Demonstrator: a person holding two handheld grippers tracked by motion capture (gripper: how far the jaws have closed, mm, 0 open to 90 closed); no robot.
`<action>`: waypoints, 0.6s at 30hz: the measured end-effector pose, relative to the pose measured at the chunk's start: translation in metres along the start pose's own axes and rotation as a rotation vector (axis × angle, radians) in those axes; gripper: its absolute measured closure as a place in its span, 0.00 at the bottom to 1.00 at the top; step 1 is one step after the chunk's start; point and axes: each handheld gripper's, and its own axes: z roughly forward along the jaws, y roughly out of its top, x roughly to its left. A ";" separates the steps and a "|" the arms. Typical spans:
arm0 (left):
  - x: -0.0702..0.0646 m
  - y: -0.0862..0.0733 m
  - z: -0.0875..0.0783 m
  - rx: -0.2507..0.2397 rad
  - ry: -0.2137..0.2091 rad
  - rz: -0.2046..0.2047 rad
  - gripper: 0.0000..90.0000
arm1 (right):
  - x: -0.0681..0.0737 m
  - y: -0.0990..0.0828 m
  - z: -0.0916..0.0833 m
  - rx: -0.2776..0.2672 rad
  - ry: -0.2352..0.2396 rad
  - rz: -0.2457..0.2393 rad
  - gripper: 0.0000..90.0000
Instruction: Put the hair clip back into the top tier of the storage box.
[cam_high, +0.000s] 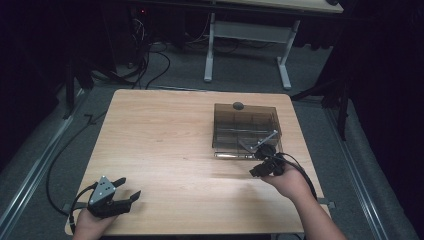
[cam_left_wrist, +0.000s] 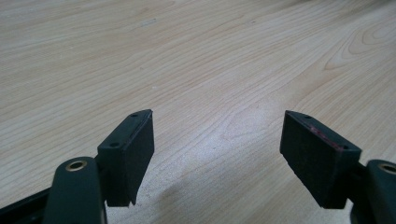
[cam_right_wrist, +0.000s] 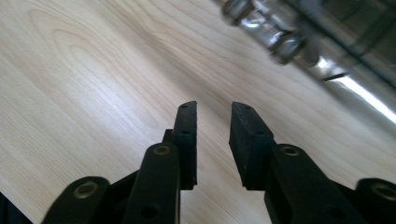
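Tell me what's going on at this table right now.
A person works a gripper in each hand at a wooden table. The right gripper sits at the near edge of a smoky transparent box with compartments and a metal bar along its front; its jaws stand apart with nothing between them. The left gripper rests open near the table's near left corner, away from the box.

one smoked box (cam_high: 246, 131), two tools (cam_high: 116, 194)
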 end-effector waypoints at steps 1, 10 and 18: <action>0.000 0.000 0.000 0.000 0.000 0.000 0.30 | 0.001 -0.004 0.003 -0.030 0.014 0.001 0.77; -0.001 0.000 0.001 0.013 0.008 0.013 0.29 | 0.016 -0.046 0.033 -0.298 -0.014 0.028 0.70; -0.001 0.000 0.000 0.004 0.012 0.014 0.29 | 0.036 -0.081 0.062 -0.519 -0.038 0.077 0.68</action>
